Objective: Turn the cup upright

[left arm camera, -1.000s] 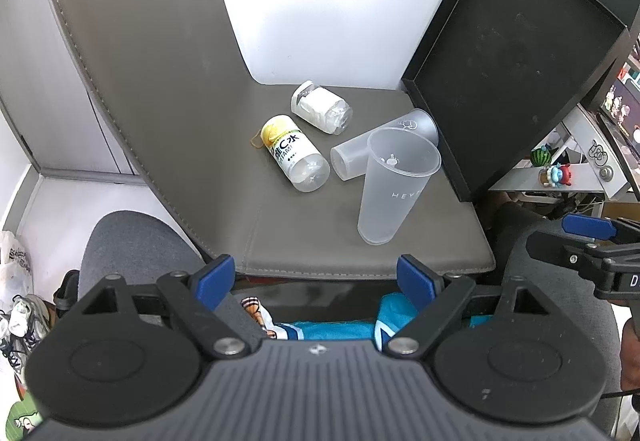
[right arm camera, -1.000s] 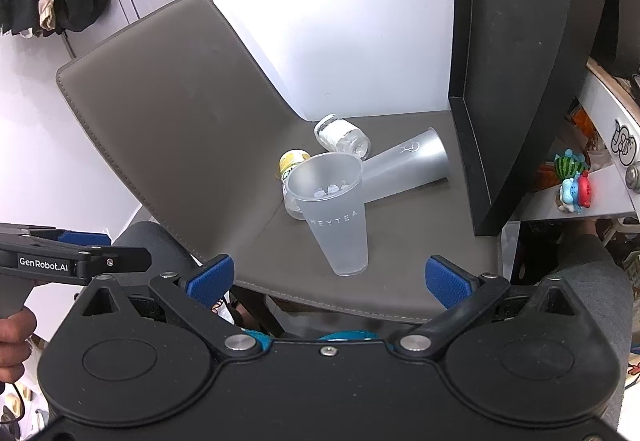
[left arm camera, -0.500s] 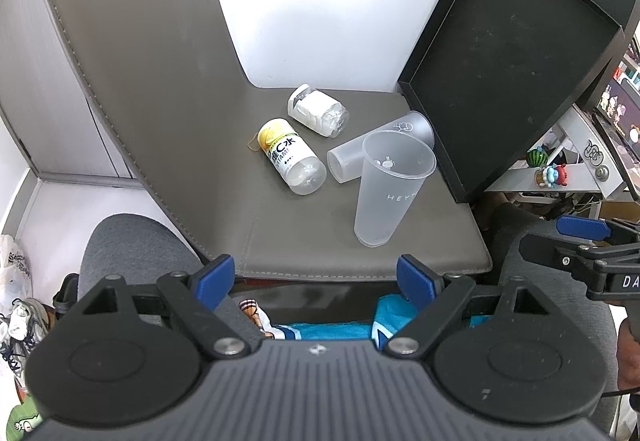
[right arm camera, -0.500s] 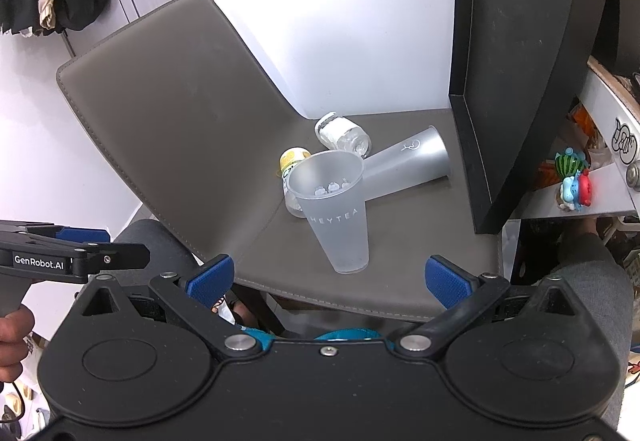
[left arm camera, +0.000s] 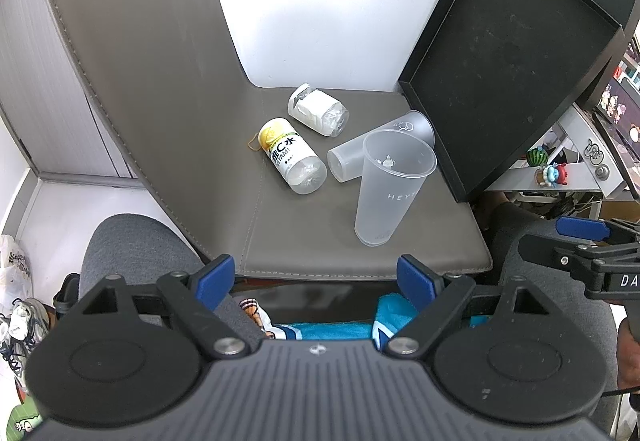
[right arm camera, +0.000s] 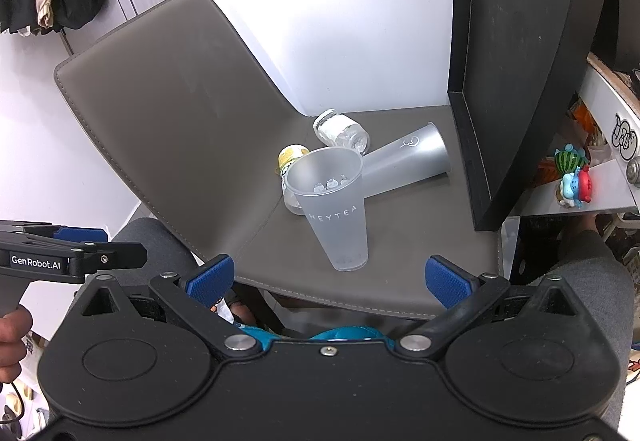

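Below the seat edge, left tool [left arm camera: 316,277]: jaws spread wide, nothing between the blue pads, hovering short of the chair and apart from every object.
Right tool [right arm camera: 328,279]: likewise spread and empty, held back from the seat front; its side also shows at the right edge of the left wrist view.
Upright cup [left arm camera: 390,187]: a frosted, translucent plastic cup with faint lettering stands mouth-up near the front of the chair seat [left arm camera: 320,233], base flat on the grey leather.
Lying cup [right arm camera: 408,161]: a second frosted cup lies on its side just behind the standing one, wide mouth toward the black tray [left arm camera: 508,81]; whether the two touch cannot be told.
Task state, as a judgement: one cup already stands; the lying one looks like what remains to be flipped.
Handling: thin-walled plastic, likely very light and slightly springy; smooth sides may slip, and a hard squeeze could dent it. Being round, it may roll when nudged.
Where to hold: across the mid-body, a firmer hold than the flexible rim, then tilt so the narrow base meets the seat.
Neighbours: a yellow-capped bottle [left arm camera: 290,157] and a white-labelled bottle [left arm camera: 318,115] lie on their sides to the left, near the cups; the upright cup stands in the approach path and could be knocked over.
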`<act>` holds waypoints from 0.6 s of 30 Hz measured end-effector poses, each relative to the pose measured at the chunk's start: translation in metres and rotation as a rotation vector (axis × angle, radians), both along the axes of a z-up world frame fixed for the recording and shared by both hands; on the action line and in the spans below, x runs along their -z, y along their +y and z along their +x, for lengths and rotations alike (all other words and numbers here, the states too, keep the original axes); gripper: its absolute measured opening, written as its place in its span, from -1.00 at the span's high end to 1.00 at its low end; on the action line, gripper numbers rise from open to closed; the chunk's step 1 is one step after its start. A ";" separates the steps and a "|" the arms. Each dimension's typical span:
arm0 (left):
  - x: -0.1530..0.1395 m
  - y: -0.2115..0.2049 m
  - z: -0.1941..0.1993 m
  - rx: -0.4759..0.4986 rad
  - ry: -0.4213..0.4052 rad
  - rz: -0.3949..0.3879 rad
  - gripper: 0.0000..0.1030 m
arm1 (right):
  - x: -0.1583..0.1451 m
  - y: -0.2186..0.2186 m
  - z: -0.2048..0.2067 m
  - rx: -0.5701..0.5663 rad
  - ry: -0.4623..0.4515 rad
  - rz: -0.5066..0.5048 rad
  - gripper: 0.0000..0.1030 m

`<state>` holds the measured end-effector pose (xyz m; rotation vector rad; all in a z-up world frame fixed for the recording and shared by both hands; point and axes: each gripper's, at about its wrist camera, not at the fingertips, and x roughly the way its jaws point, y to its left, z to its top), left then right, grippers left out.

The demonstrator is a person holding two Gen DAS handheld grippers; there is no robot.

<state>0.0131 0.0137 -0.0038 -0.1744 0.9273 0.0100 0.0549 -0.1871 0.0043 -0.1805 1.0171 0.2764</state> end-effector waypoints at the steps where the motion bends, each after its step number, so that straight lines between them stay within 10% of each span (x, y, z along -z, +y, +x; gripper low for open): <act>1: 0.000 0.000 0.000 0.001 0.000 0.000 -0.69 | 0.000 0.000 0.000 0.000 0.000 0.000 -1.00; 18: -0.002 0.000 0.000 0.002 0.000 0.003 -0.69 | 0.002 0.000 0.000 -0.001 0.005 -0.012 -1.00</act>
